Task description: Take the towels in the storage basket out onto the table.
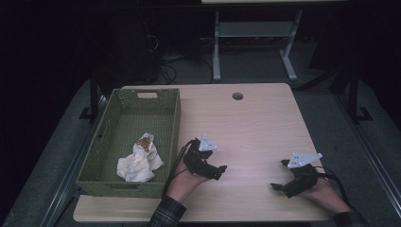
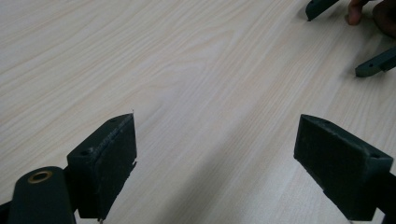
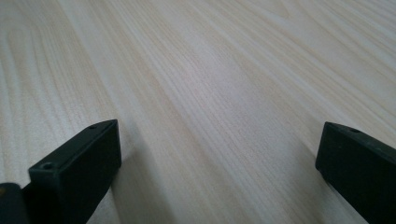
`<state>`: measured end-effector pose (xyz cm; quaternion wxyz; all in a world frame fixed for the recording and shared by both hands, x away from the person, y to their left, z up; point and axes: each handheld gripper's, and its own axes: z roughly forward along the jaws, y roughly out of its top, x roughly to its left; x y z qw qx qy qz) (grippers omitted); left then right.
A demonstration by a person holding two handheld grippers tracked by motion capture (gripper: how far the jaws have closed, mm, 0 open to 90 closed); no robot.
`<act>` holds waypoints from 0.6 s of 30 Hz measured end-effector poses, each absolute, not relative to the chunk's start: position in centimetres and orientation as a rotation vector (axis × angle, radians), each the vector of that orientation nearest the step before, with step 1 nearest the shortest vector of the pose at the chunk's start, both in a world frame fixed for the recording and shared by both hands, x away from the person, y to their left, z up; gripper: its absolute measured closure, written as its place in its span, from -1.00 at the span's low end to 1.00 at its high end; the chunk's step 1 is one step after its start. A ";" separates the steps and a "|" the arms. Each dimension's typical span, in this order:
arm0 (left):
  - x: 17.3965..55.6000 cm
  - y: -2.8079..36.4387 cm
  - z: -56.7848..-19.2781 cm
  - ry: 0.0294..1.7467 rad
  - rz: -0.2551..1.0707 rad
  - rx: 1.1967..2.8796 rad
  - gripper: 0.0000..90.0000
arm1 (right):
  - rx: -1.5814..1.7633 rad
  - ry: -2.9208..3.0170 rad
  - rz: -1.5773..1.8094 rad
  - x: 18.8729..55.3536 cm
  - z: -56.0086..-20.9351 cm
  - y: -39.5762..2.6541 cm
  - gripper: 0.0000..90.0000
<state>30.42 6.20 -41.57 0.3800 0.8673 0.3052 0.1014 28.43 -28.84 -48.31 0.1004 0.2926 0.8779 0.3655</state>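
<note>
A green woven basket (image 1: 176, 124) stands on the left part of the light wooden table (image 1: 255, 118). A crumpled white cloth (image 1: 140, 163) with a brown stain lies inside it. My left gripper (image 1: 217, 158) (image 2: 215, 158) rests low over the table just right of the basket, pointing right, open, with bare wood between its jaws. My right gripper (image 1: 279, 174) (image 3: 217, 163) is near the front right of the table, pointing left, open and empty. The right gripper (image 2: 335, 43) also appears farther off in the left gripper view, with a hand behind it.
The table has a round cable hole (image 1: 237, 96) near its far edge. Beyond the table stand a white desk frame (image 1: 216, 52) and cables on a dark floor. Bare wood lies between and ahead of the two grippers.
</note>
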 end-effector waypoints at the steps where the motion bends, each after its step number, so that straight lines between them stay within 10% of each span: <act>1: 30.5 6.2 -41.5 0.775 0.259 2.219 -0.72 | 0.865 2.594 1.080 28.4 -48.3 -28.8 -1.00; 18: 31.1 6.1 -39.6 0.734 0.231 2.214 -0.72 | 0.864 2.594 1.081 28.4 -48.3 -28.8 -1.00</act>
